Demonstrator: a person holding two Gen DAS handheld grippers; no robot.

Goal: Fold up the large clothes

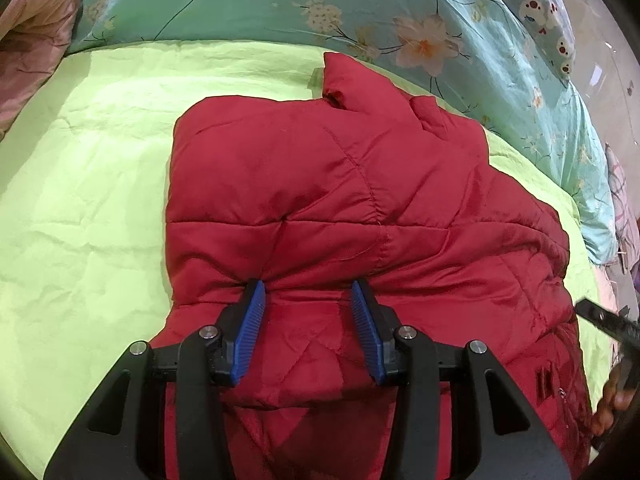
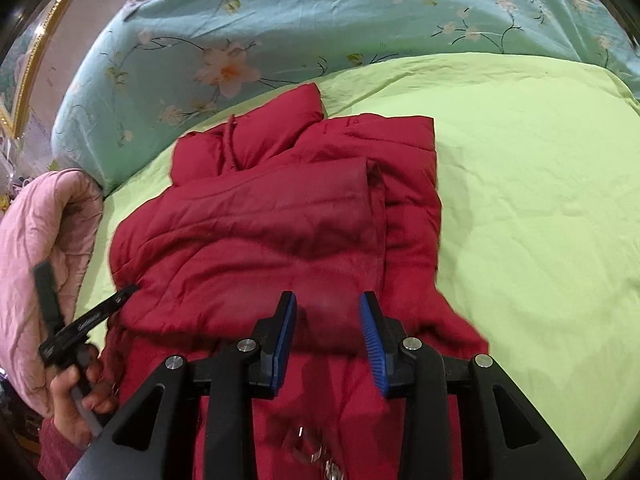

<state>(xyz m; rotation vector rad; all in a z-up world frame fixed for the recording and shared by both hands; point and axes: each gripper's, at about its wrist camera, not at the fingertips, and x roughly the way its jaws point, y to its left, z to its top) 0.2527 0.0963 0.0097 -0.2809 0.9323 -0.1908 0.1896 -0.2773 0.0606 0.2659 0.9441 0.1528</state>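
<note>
A red quilted puffer jacket (image 1: 320,184) lies partly folded on a lime green sheet (image 1: 88,184); it also shows in the right wrist view (image 2: 260,224). My left gripper (image 1: 308,286) is open, its blue pads set down on the near part of the jacket with a hump of red fabric between them. My right gripper (image 2: 328,298) is open over the jacket's near edge, red fabric between its pads. The left gripper also shows at the left of the right wrist view (image 2: 80,320), held by a hand.
A teal floral quilt (image 1: 360,8) lies along the far side of the bed, also seen in the right wrist view (image 2: 240,40). A pink quilted blanket (image 2: 36,248) sits at the left. A cartoon-print pillow (image 1: 536,8) lies far right.
</note>
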